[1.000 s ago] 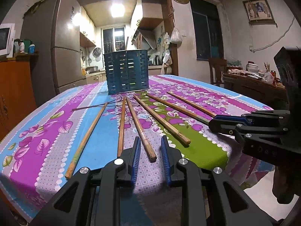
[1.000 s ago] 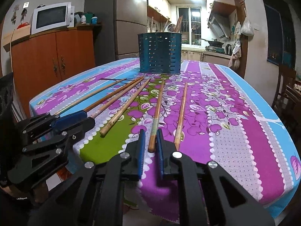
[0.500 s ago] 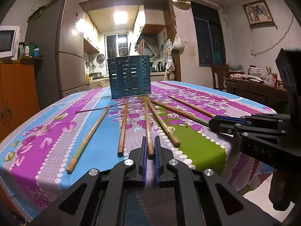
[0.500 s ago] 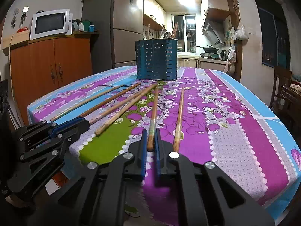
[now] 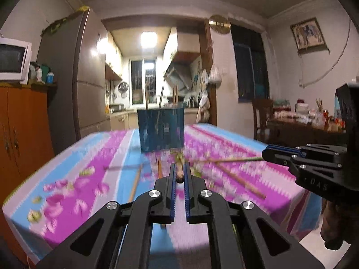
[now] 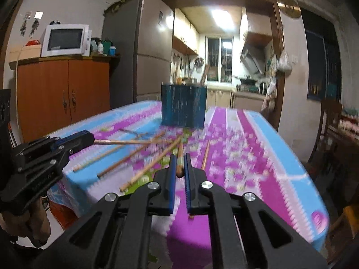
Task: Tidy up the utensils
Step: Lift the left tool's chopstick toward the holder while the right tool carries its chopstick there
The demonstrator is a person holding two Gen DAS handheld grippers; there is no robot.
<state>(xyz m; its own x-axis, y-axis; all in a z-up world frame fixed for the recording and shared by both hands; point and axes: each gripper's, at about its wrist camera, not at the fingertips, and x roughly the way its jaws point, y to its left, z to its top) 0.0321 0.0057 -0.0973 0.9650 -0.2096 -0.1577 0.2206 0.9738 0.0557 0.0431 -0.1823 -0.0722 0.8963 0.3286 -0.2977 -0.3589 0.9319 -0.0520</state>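
Both the left gripper [image 5: 179,176] and right gripper [image 6: 179,170] reach level toward the holder [image 5: 160,130], jaws clamping one chopstick [image 5: 180,174] each.

we see dim room | kitchen ceiling light [image 5: 148,39] glares | desk [image 5: 74,179] motion-blurred | fisheye edges dark, bent

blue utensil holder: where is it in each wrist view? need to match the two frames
Left wrist: blue utensil holder stands just left of centre, at mid height, on the table's far side, above the gripper.
Right wrist: the holder stands at centre, slightly above mid height, on the far side of the table.
Shared landmark: the grey fridge, left of the holder in both.
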